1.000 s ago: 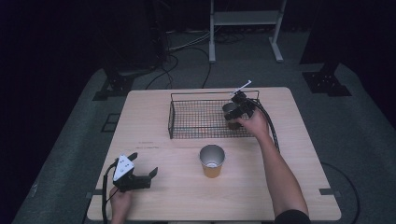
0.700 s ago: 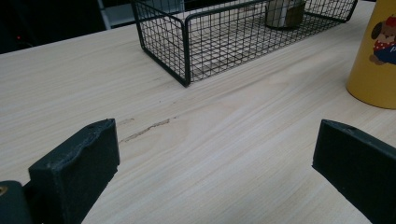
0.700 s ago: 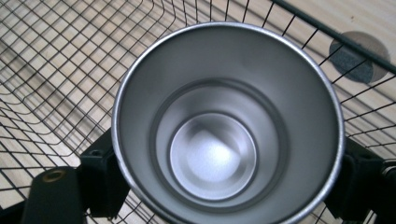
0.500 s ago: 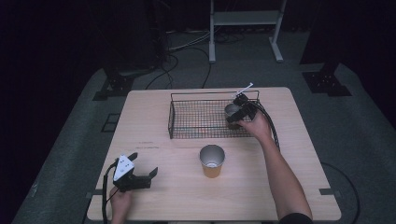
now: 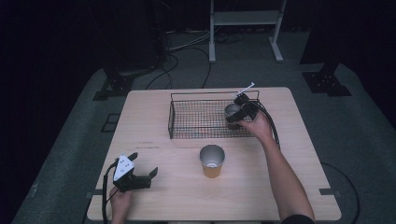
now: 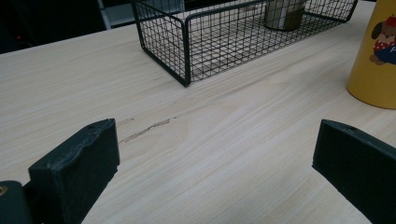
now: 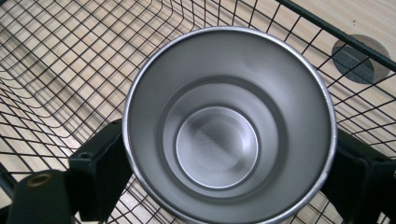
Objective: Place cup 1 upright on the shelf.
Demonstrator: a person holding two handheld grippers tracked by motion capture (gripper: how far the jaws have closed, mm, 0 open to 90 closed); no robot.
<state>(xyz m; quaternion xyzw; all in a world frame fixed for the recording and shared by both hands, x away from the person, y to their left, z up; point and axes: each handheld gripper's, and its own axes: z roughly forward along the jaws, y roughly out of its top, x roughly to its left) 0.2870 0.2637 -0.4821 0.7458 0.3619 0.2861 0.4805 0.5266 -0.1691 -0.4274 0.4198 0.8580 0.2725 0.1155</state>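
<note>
cup [image 5: 232, 112] in basket [image 5: 196, 122], tumbler [image 5: 212, 160] before basket

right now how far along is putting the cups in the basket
About halfway. One steel cup stands inside the wire basket, and the right tool has just been opening its jaws around it. The yellow cup still stands on the table. The left tool rests open, holding nothing.

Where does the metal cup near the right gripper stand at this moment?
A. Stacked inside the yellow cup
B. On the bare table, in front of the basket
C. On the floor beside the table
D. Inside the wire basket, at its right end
D: the metal cup stands upright inside the wire basket at its right end, between the jaws of the right gripper; the yellow cup stands apart on the table.
</note>
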